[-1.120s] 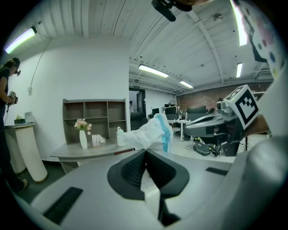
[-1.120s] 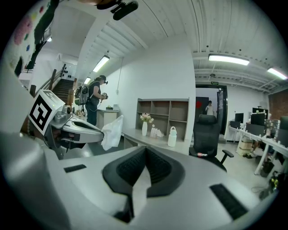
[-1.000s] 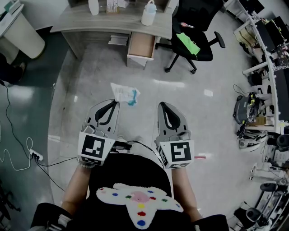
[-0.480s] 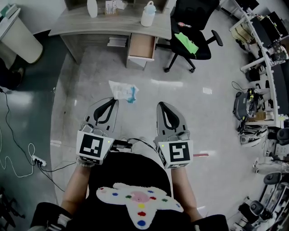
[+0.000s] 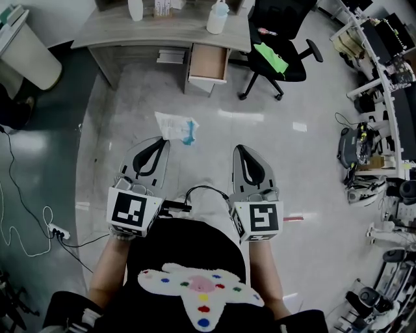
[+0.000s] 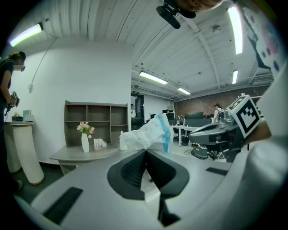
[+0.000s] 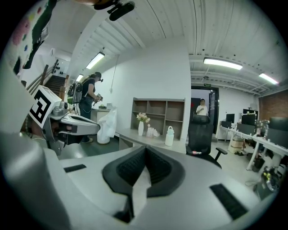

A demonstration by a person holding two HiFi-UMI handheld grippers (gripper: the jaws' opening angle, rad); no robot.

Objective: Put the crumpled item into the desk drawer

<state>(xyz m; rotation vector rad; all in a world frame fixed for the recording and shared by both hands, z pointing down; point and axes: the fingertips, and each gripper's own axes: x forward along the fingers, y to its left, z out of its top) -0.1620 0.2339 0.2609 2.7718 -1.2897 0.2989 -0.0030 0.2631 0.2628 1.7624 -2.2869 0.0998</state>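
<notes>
Floor (image 5: 130, 97) still has the crumpled wad (image 5: 175, 127), well short of the open drawer (image 5: 209, 63); barely any shift in the last second; left tongs (image 5: 158, 143) and right tongs (image 5: 243, 152) both closed, empty; pickup not begun.

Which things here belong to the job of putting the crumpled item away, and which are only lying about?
For the job: crumpled item, held in the left tool; open desk drawer.
Lying about: office chair, bottle, power strip.
</notes>
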